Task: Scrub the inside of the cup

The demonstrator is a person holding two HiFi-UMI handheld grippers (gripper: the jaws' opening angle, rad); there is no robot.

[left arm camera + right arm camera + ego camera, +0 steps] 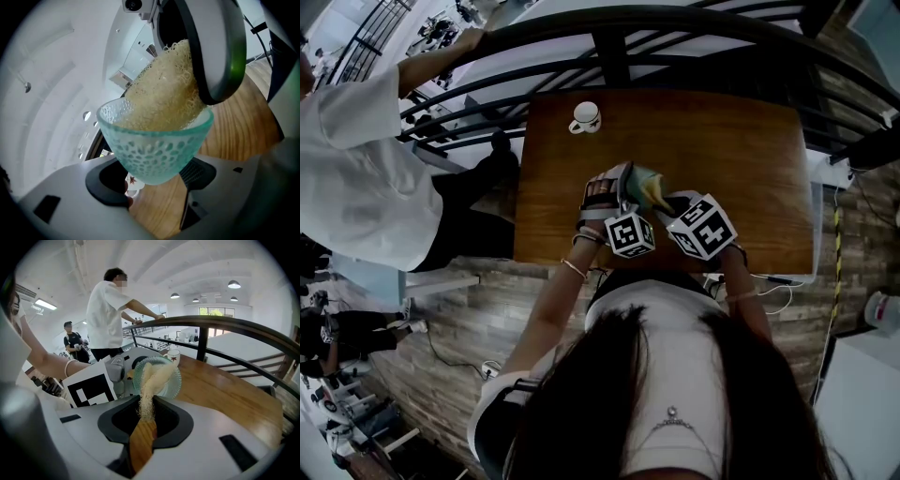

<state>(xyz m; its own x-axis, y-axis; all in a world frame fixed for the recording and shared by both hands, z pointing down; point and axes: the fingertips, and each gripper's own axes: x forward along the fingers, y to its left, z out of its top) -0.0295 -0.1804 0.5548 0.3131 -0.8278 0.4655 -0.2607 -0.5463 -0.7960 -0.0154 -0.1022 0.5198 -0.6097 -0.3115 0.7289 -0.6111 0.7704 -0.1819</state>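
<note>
**Head view.** Left gripper [625,195] and right gripper [668,202] meet over the middle of the tabletop [750,159]. The pale green cup [637,178] is between them, clear of the wood. A white mug [586,117] stands alone at 11 o'clock, well apart; its contents are too small to tell.

**Left gripper view.** Fingers [107,185] are clamped on the cup's lower wall, with the mouth tilted toward 1 o'clock. Contents: a wad of loofah [164,89] fills the bowl and sticks out past the rim at 1 o'clock, toward the right gripper. No water visible.

**Right gripper view.** Fingers [174,422] are pinched together on the loofah's thin tail. The rest runs toward 12 o'clock into the cup's mouth.

**Judgement.** The scrubbing step is in hand. The next move probably calls for turning or stirring the loofah against the inner wall. The left grip should hold firm and the pressure stay moderate, since the wall looks like glass.
</note>
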